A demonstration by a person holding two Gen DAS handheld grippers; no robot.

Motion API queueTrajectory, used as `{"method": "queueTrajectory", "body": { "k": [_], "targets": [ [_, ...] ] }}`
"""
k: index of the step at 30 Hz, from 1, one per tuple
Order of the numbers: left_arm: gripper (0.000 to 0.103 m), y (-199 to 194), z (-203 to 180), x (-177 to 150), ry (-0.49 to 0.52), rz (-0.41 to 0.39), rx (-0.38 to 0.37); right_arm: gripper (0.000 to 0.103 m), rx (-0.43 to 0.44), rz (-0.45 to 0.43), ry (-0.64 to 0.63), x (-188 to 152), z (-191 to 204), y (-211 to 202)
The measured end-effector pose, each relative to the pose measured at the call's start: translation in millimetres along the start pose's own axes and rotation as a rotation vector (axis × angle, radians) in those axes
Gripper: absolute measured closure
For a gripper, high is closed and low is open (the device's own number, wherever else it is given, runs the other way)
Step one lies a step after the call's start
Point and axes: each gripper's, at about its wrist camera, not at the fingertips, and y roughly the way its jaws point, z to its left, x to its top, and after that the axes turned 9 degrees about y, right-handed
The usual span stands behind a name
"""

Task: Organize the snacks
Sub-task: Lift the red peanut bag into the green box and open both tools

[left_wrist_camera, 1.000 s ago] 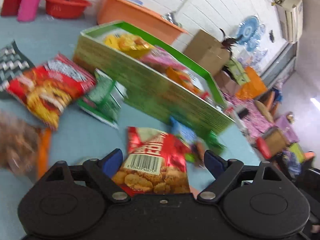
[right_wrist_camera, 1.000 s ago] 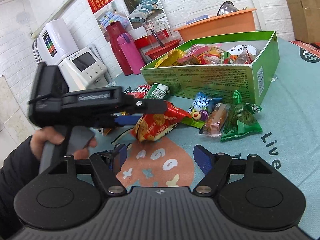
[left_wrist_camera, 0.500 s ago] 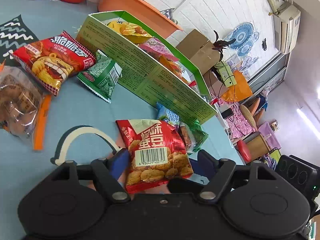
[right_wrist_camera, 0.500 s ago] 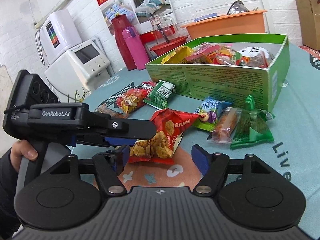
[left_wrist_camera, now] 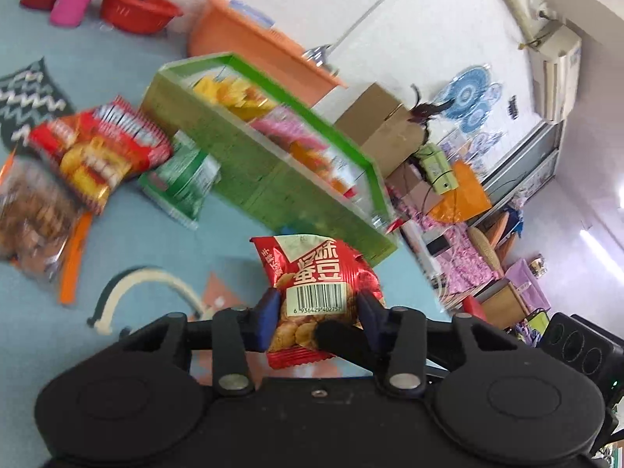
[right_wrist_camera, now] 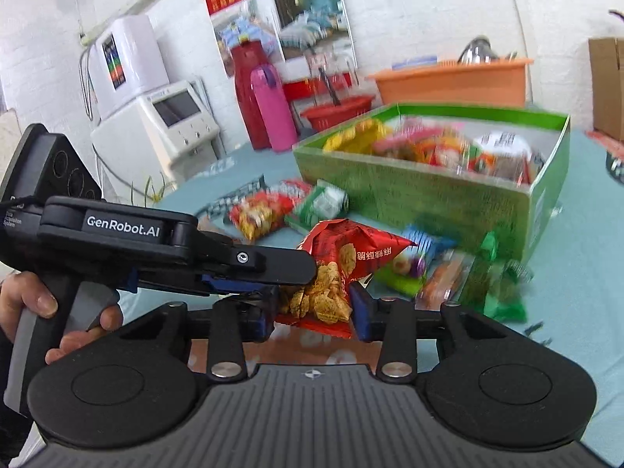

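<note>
— What did we have in the jaws?

— Both pairs were clenched on the one red snack packet (left_wrist_camera: 318,292). Our left gripper (left_wrist_camera: 318,312) pinched it from the sides, just beside the barcode, and our right gripper (right_wrist_camera: 312,312) squeezed its lower end, so the packet hung above the desk (left_wrist_camera: 46,335).

— And around it?

— The green box (right_wrist_camera: 429,191) stood just beyond, already holding several snacks. Loose packets lay on the desk beside its wall: a red-and-yellow bag (left_wrist_camera: 97,156), a green packet (left_wrist_camera: 179,183), and a clear bag of brown snacks (left_wrist_camera: 35,218) nearer our left.
</note>
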Motion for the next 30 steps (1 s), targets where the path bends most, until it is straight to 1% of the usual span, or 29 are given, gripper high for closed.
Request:
{"method": "queueTrajectory", "body": {
  "k": [3,7,12,15,22,30],
  "targets": [
    [0.067,0,-16,18,0.041,-0.043,-0.025,0.037,0.002,-0.072,-0.031,13,3,-13],
    [0.067,9,-36,44,0.094,-0.080,-0.039,0.038,0.002,-0.152,-0.058,37,-2,-23],
    [0.067,33,-46,72,0.108,-0.090,-0.060,0.038,-0.018,-0.231,-0.061,60,-17,-25],
    [0.067,53,-49,87,0.120,-0.088,-0.057,0.038,-0.028,-0.262,-0.044,71,-32,-21],
    [0.067,91,-40,118,0.125,-0.081,-0.047,0.038,-0.042,-0.276,-0.006,100,-65,-1],
    [0.067,129,-11,146,0.076,-0.069,-0.020,0.039,-0.045,-0.254,0.046,126,-97,40]
  ]
}}
